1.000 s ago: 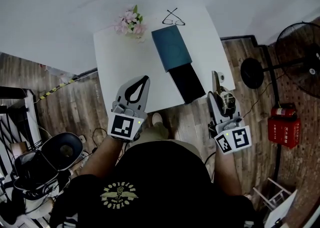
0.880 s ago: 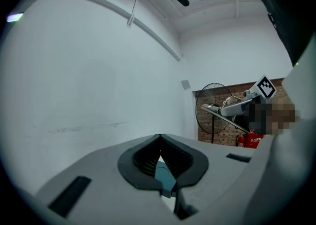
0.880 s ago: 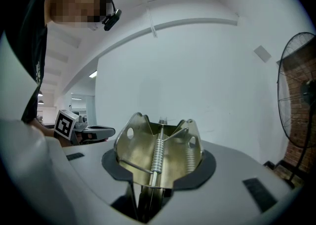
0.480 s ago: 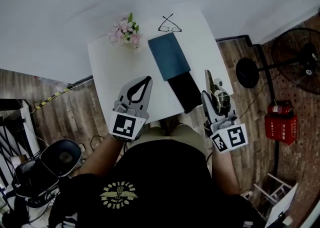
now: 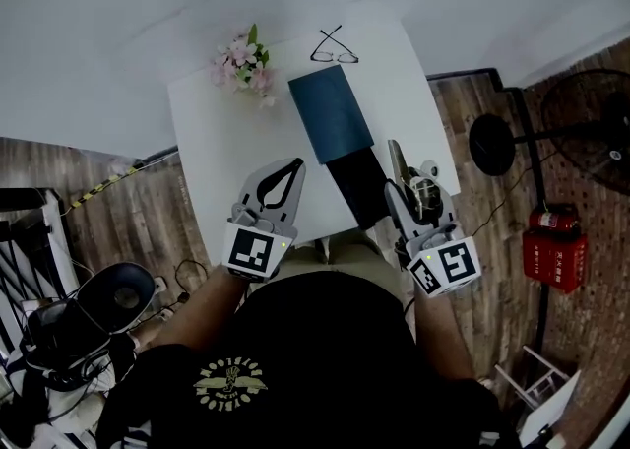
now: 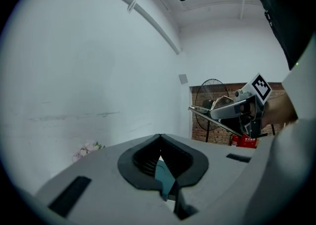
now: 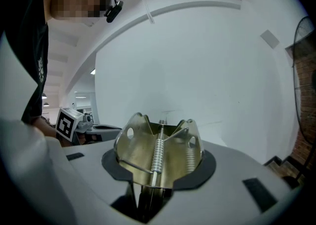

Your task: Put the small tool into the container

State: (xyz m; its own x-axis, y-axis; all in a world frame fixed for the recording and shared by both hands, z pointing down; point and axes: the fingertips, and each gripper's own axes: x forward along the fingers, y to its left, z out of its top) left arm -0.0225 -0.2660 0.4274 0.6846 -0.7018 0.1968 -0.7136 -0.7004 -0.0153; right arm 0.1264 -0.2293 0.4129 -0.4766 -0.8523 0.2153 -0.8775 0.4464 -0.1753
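Shiny gold metal with a spring on it, the small tool (image 7: 158,157) is squeezed between the jaws of the right gripper (image 5: 408,191), just right of the black box (image 5: 359,181) on the white table (image 5: 217,142). The left gripper (image 5: 292,167) is on the box's other side, jaws pressed together with nothing in them. The tool looks slippery and springy, so I think it could pop out and fall off the table. It could also bump the box and push it, or land on the blue lid (image 5: 331,112) at the box's far end.
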